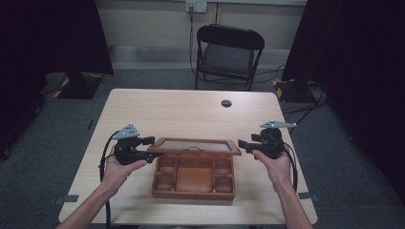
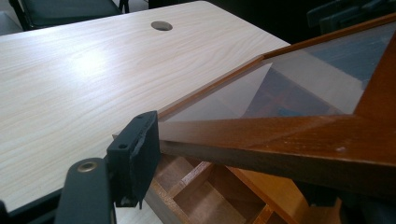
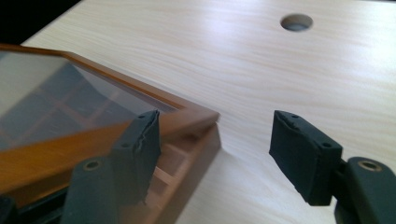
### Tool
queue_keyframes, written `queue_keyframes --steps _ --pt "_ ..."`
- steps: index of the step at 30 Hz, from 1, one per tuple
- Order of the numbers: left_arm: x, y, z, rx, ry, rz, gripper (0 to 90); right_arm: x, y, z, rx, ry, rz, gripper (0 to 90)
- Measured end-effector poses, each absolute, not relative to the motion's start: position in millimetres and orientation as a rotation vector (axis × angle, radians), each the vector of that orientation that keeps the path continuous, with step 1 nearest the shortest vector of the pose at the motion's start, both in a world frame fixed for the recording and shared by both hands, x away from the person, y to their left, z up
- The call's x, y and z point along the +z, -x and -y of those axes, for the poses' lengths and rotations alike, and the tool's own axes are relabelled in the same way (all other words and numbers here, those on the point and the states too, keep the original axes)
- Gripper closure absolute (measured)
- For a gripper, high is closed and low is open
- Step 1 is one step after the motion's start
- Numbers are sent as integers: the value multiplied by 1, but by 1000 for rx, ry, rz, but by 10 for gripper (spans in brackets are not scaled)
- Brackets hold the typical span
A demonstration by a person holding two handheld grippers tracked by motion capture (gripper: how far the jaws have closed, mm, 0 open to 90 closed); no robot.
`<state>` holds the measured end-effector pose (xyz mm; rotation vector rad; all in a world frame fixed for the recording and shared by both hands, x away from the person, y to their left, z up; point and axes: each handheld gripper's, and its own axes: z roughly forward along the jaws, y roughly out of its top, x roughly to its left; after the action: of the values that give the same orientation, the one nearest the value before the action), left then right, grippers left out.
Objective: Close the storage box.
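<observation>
A brown wooden box [image 1: 193, 192] with several open compartments sits near the table's front edge. Its glass-paned lid [image 1: 193, 144] is lifted and tilted above the box. My left gripper [image 1: 154, 148] is at the lid's left edge, and the left gripper view shows the lid's wooden frame [image 2: 280, 135] running between the jaws, with the left pad [image 2: 137, 156] against it and the other jaw mostly hidden under the frame. My right gripper [image 1: 246, 144] is open beside the lid's right corner [image 3: 196, 114], with its gap [image 3: 219, 154] over bare table.
The light wood table [image 1: 191, 109] has a round cable hole [image 1: 226, 103] at the far middle. A black folding chair [image 1: 229, 52] stands behind the table. Dark curtains hang on both sides, and cables lie on the grey floor at right.
</observation>
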<state>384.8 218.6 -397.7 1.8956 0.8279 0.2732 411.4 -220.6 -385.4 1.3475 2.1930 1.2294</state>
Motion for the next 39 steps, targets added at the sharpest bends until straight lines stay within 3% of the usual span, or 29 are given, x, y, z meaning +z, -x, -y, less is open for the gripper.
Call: queue_keyframes --steps 10,20,39 --pt "-403 -378 -218 285 -1899 -822 307 -353 -399 210 1382 -1200 -2232 444" --pt "-407 -372 -219 277 -1912 -803 299 -325 -382 177 1528 -982 -2442 613" --pt "-412 -370 -220 291 -1925 -785 291 -331 -391 109 1514 -673 -2794 792"
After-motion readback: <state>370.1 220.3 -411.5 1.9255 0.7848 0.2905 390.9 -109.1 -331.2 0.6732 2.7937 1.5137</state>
